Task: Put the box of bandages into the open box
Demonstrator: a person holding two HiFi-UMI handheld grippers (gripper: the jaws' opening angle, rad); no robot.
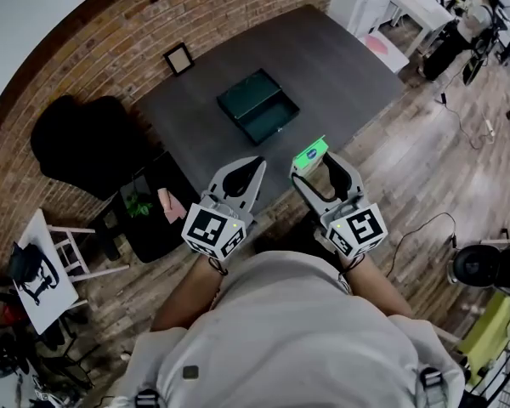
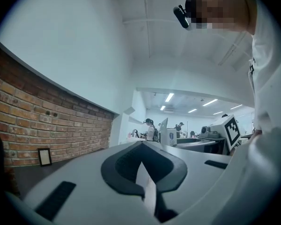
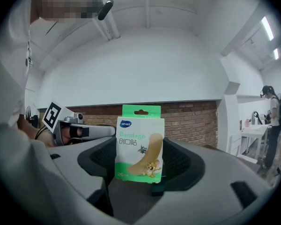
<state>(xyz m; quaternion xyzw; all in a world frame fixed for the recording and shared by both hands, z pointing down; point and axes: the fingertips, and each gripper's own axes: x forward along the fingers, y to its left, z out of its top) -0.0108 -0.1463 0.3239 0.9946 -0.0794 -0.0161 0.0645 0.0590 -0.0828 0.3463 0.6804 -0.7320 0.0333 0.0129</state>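
The dark green open box (image 1: 257, 104) sits mid-table on the dark grey table (image 1: 323, 58), lid laid back. My right gripper (image 1: 313, 167) hovers over the table's near edge, shut on the green and white box of bandages (image 1: 310, 154). In the right gripper view the box of bandages (image 3: 139, 143) stands upright between the jaws of the right gripper (image 3: 141, 172), its printed face toward the camera. To its left, my left gripper (image 1: 253, 167) is shut with nothing in it. The left gripper view shows the left gripper (image 2: 142, 146) with its tips together, pointing up into the room.
A small picture frame (image 1: 179, 58) leans against the brick wall (image 1: 110, 41) at the table's far edge. To the left stand a black seat (image 1: 76, 138), a low black stand with a plant (image 1: 140, 204) and a white stool (image 1: 55, 266). Cables lie on the wooden floor (image 1: 425, 160).
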